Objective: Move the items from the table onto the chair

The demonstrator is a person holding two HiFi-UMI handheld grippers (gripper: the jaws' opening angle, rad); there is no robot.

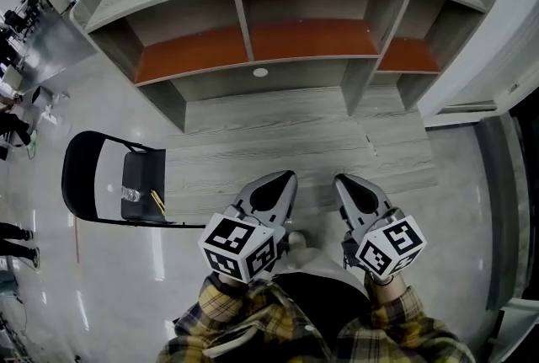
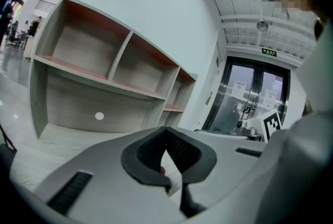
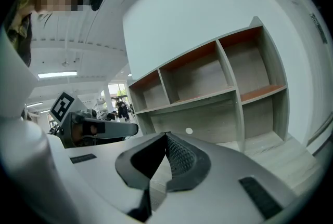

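Both jaws clenched, empty
We hold the left gripper (image 1: pixel 285 178) and right gripper (image 1: pixel 344 181) side by side, nearly level, table (image 1: pixel 278 127) beneath the jaws.

Grey wood-grain table, orange shelf boards, black chair, grey grippers.
Table (image 1: pixel 286 142) is pale grey wood grain; far shelf boards (image 1: pixel 312 40) orange-brown. Chair (image 1: pixel 80 176) at left is black, with a yellow item (image 1: pixel 157 201) on the seat. Left gripper (image 1: pixel 290 178) and right gripper (image 1: pixel 340 180) are light grey with dark pads; their marker cubes (image 1: pixel 240 246) carry black-and-white squares. Near sleeves (image 1: pixel 227 311) are yellow-and-dark plaid. Floor (image 1: pixel 118 285) is glossy pale grey.
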